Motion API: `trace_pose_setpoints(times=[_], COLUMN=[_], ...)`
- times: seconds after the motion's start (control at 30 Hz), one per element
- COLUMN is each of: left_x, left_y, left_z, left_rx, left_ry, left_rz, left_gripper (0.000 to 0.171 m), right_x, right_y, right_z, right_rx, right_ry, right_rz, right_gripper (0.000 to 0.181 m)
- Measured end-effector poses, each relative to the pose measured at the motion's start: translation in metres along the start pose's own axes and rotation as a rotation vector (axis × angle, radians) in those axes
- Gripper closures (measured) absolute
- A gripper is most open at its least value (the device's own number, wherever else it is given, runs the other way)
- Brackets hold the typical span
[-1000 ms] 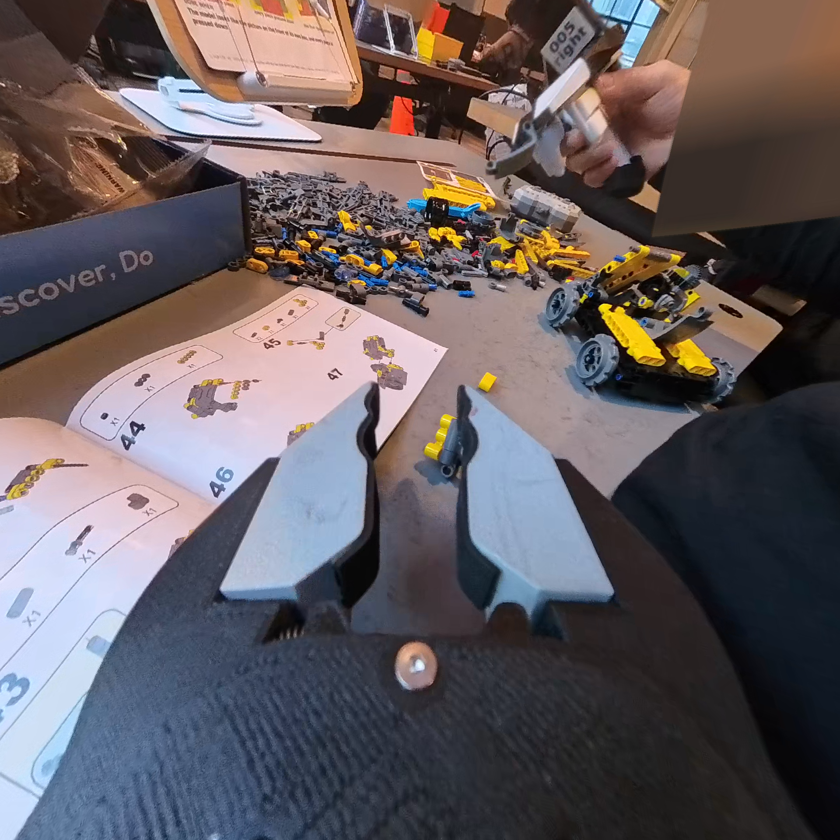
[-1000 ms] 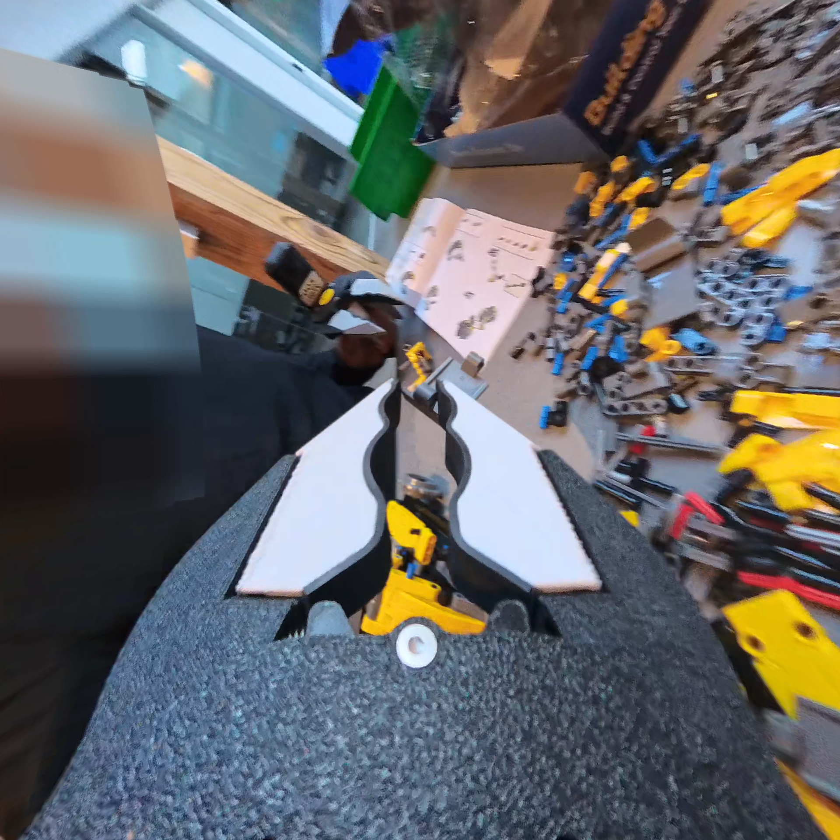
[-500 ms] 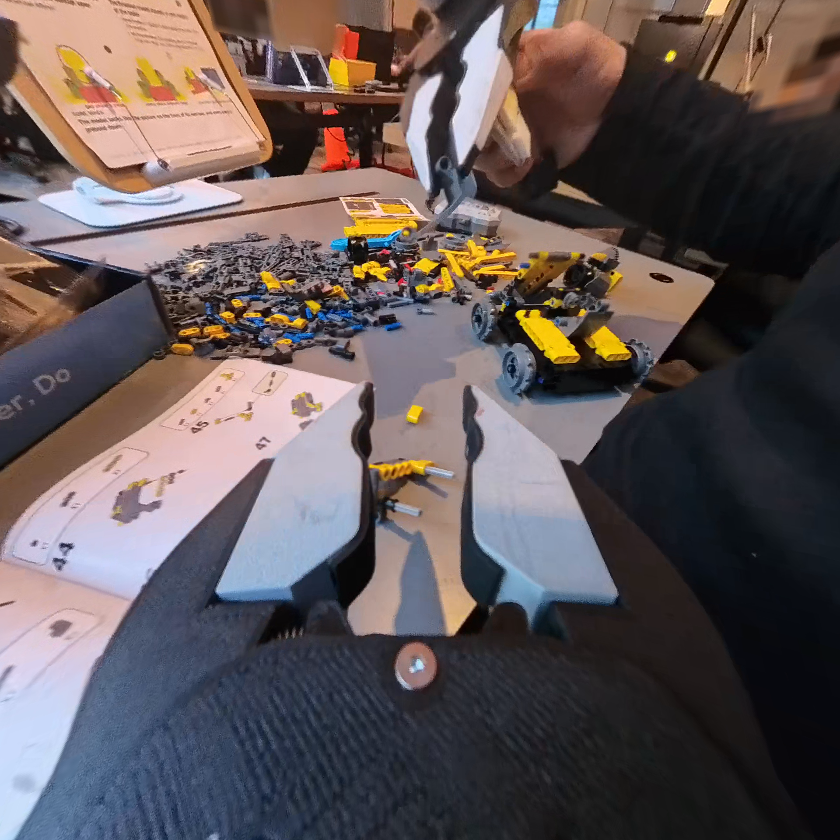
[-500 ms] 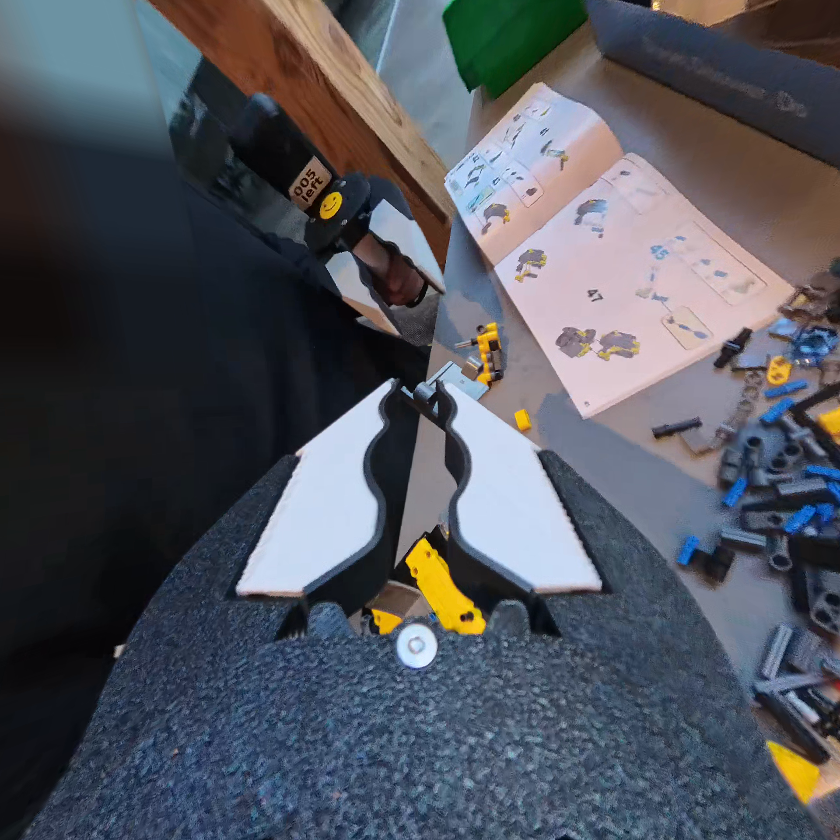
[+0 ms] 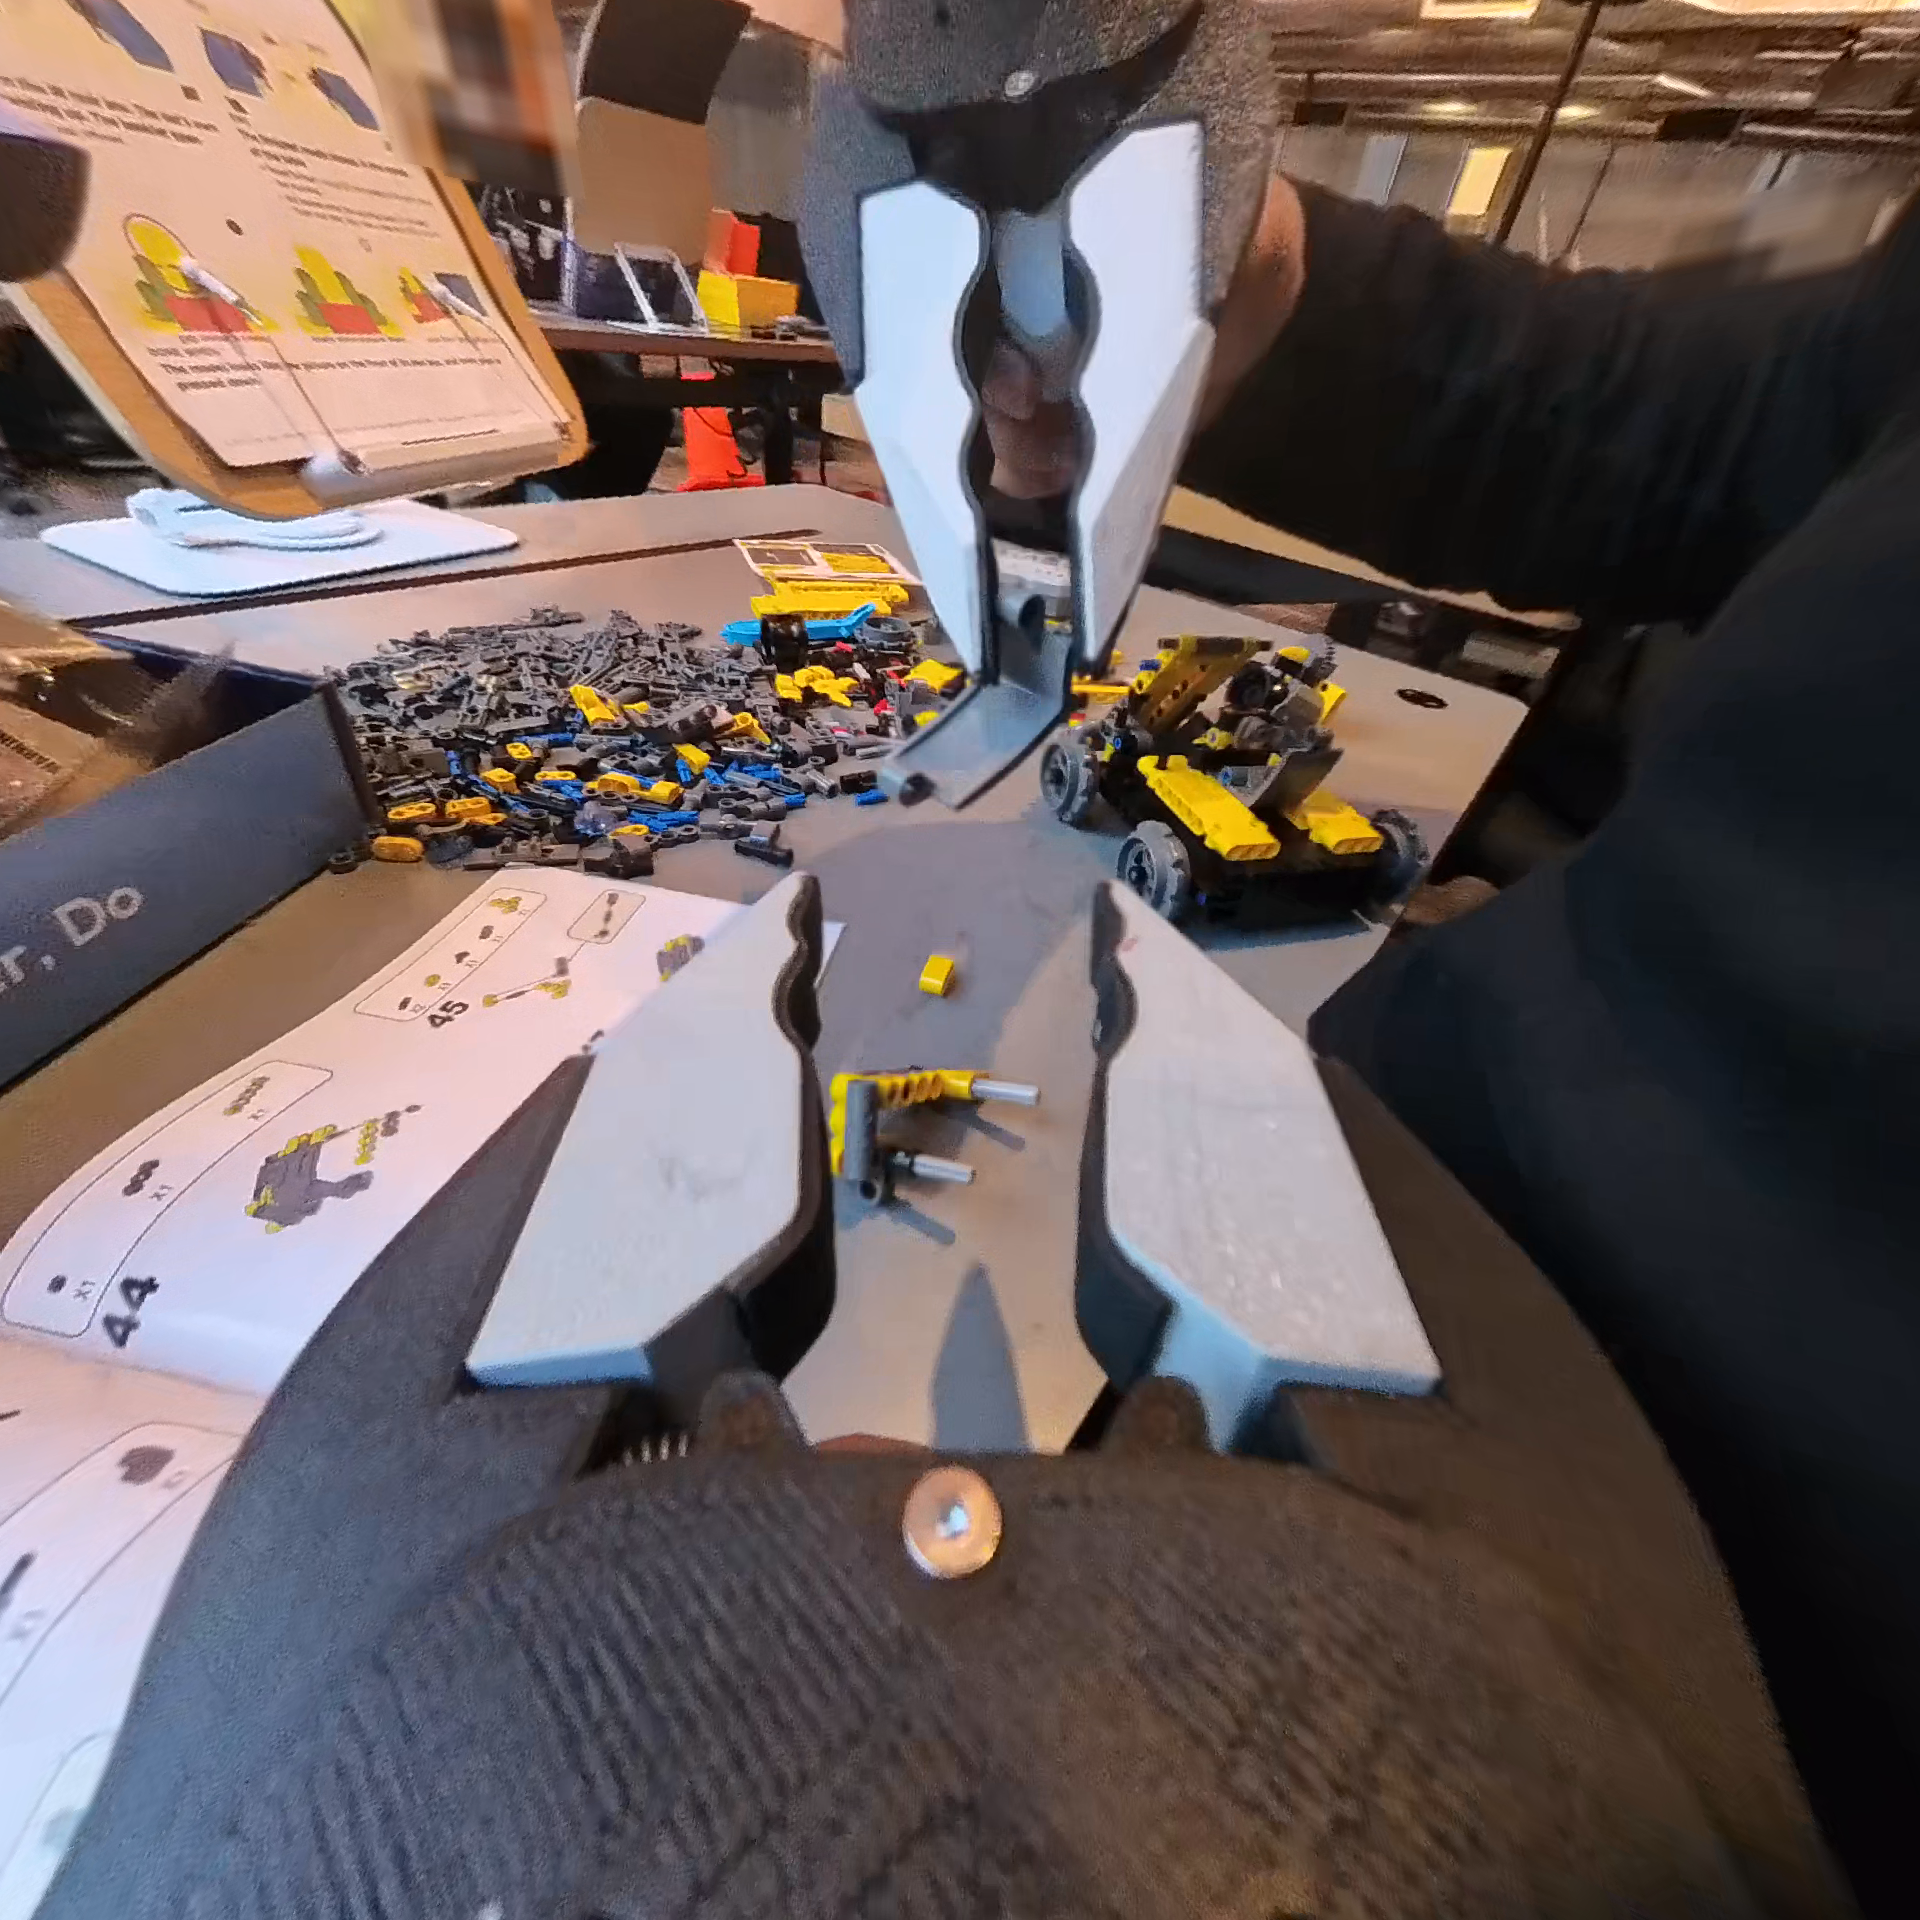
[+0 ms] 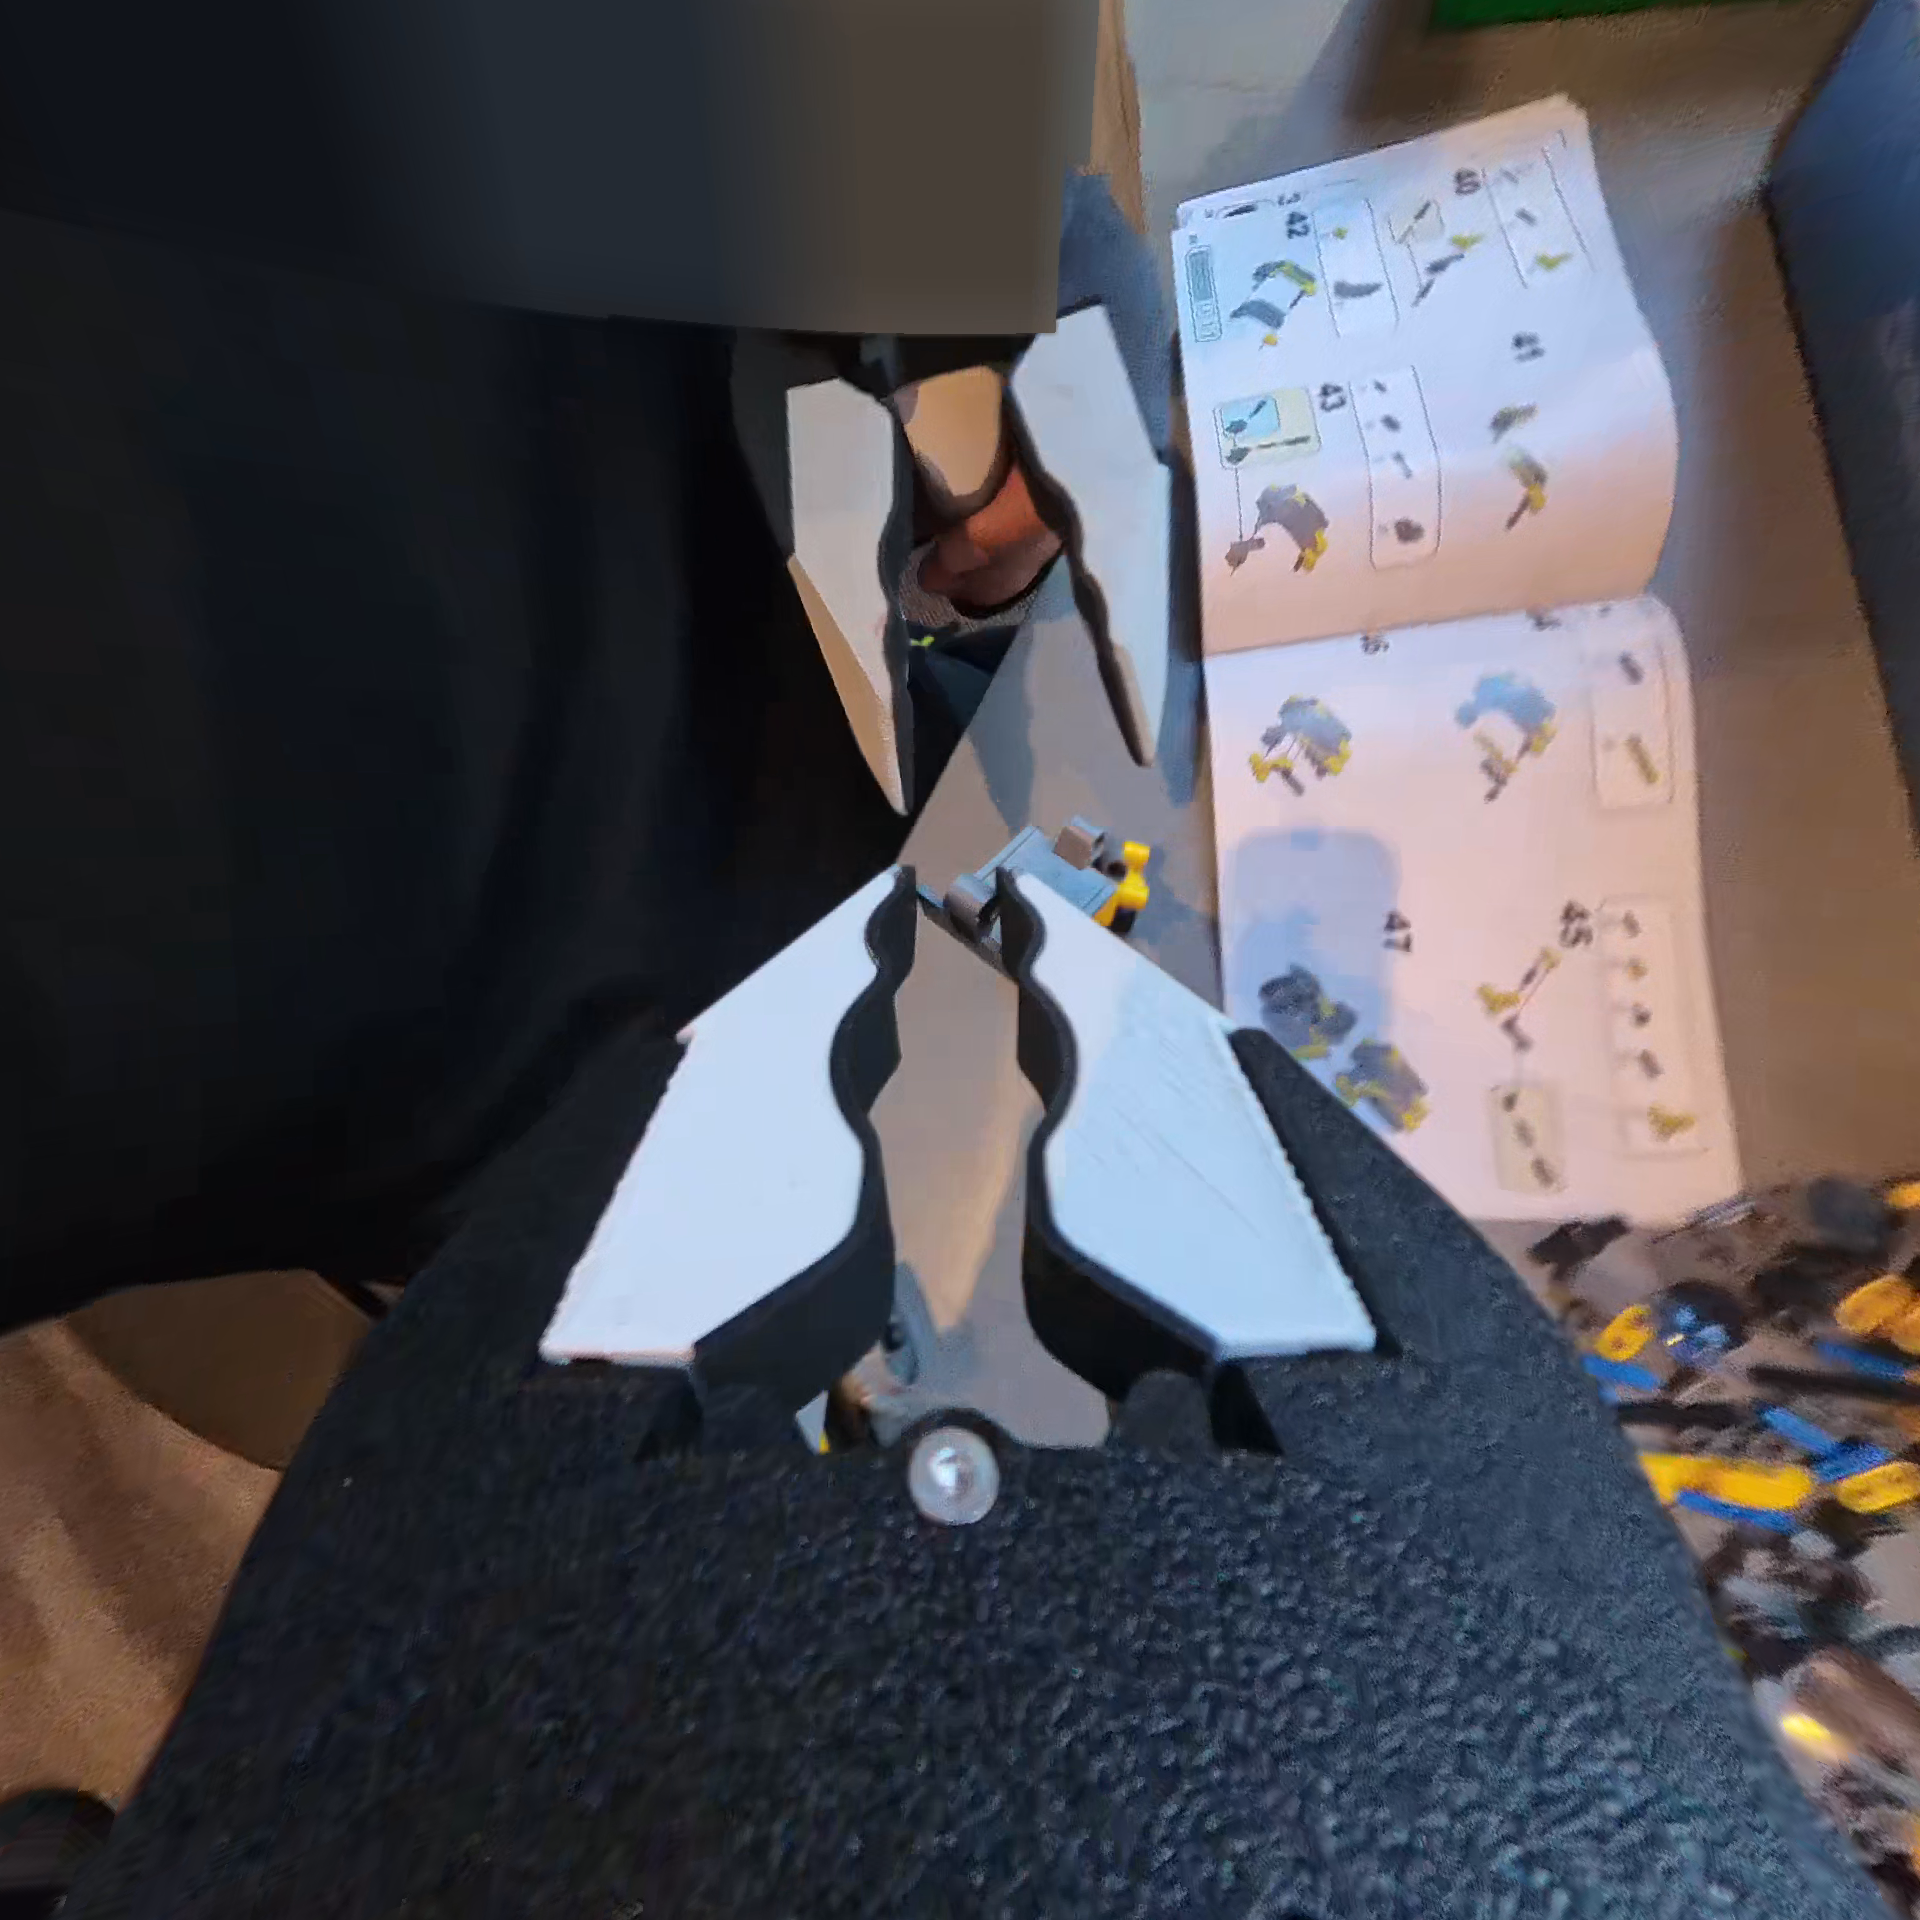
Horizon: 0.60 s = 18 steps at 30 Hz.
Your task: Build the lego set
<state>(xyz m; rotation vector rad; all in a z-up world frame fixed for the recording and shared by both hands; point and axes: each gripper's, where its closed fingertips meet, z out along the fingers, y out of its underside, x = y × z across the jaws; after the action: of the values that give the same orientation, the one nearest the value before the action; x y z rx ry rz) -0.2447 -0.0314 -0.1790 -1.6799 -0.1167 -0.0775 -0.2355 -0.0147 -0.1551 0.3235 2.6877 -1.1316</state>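
My left gripper [image 5: 951, 914] is open and empty, low over the grey table [image 5: 966, 1340]. A small yellow-and-grey pin assembly [image 5: 914, 1122] lies on the table between its fingers, not touched. A loose yellow stud [image 5: 935, 975] lies just beyond. My right gripper [image 5: 1023, 644] points down opposite, shut on a grey panel piece [image 5: 987, 727] held above the table. In the right wrist view the right gripper [image 6: 954, 885] pinches that grey panel [image 6: 1029, 862] at its tips. The open left gripper [image 6: 1018, 779] faces it, and the yellow assembly [image 6: 1127, 883] peeks out behind the panel.
A yellow-and-black wheeled model [image 5: 1226, 800] stands to the right. A pile of loose grey, blue and yellow pieces [image 5: 623, 717] lies behind. An open instruction booklet [image 5: 364, 1091] lies to the left, beside a dark blue box [image 5: 156, 862]. A board on a white stand [image 5: 291, 312] stands at the back. The tips of both grippers are at nearly the same place. Left tips and right tips are each some 12 centimeters from the loose yellow stud [image 5: 935, 975].
My left gripper opened wider and the yellow assembly now lies between its fingers. My right gripper swung down with the grey panel and came close, opposite the left gripper.
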Motion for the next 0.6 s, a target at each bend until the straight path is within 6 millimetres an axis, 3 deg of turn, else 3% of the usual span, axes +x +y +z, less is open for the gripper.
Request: trace_pose_setpoints(times=[0.3, 0.47, 0.6], left_x=[-0.015, 0.018, 0.023], left_y=[0.009, -0.005, 0.000], left_z=[-0.010, -0.003, 0.008], left_rx=[-0.082, -0.044, -0.075], left_ry=[0.056, 0.250, 0.245], left_rz=[-0.037, -0.082, -0.038], left_gripper=[0.121, 0.124, 0.127], right_x=[-0.001, -0.015, -0.018], right_y=[-0.008, -0.010, -0.012], right_z=[0.028, 0.029, 0.027], right_rx=[-0.137, -0.111, -0.083], right_ry=[-0.053, -0.090, -0.087], right_rz=[-0.219, -0.274, -0.305], right_gripper=[0.166, 0.166, 0.166])
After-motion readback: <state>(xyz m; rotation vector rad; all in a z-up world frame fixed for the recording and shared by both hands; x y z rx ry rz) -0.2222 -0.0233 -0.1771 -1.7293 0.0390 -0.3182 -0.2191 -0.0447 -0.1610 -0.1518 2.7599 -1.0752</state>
